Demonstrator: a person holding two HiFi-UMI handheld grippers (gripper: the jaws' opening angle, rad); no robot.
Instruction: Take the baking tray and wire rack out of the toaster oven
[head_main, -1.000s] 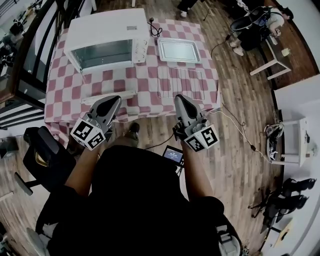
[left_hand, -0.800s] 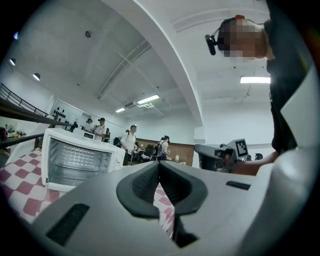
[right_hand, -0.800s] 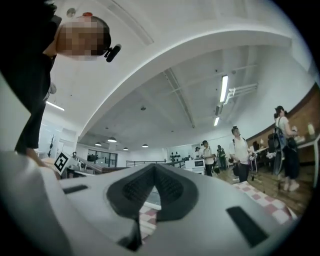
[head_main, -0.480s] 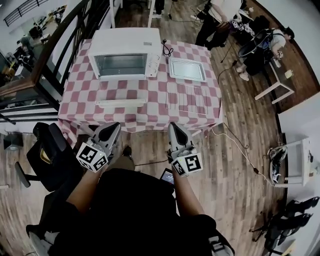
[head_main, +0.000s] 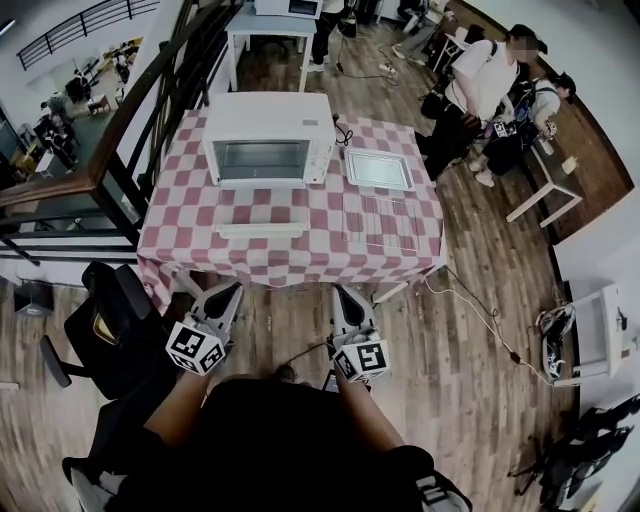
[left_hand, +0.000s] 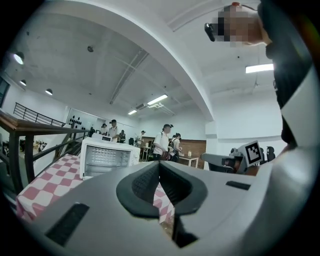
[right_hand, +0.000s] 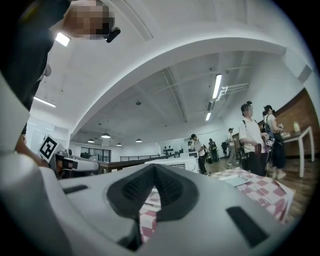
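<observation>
The left gripper (left_hand: 159, 166) has its jaws squeezed together, with nothing between them. The right gripper (right_hand: 154, 168) is the same: jaws closed tight on nothing. In the head view both grippers sit low in the middle of the frame, over the wood floor, apart from the table (head_main: 190, 215) above them.

The oven (head_main: 268, 138) stands at the upper left of the table, and its door (head_main: 262, 229) hangs open toward the grippers. The tray (head_main: 379, 169) lies flat on the table just right of the oven. The rack (head_main: 377, 219) lies flat just below the tray in the frame. Both are out of the oven. The inside of the oven looks empty, but it is small here and hard to be sure.

I think the taking-out step is done and nothing is left to grab. The only job I can see left is to shut the door. For that, a gripper has to go up to the table and push the door closed
</observation>
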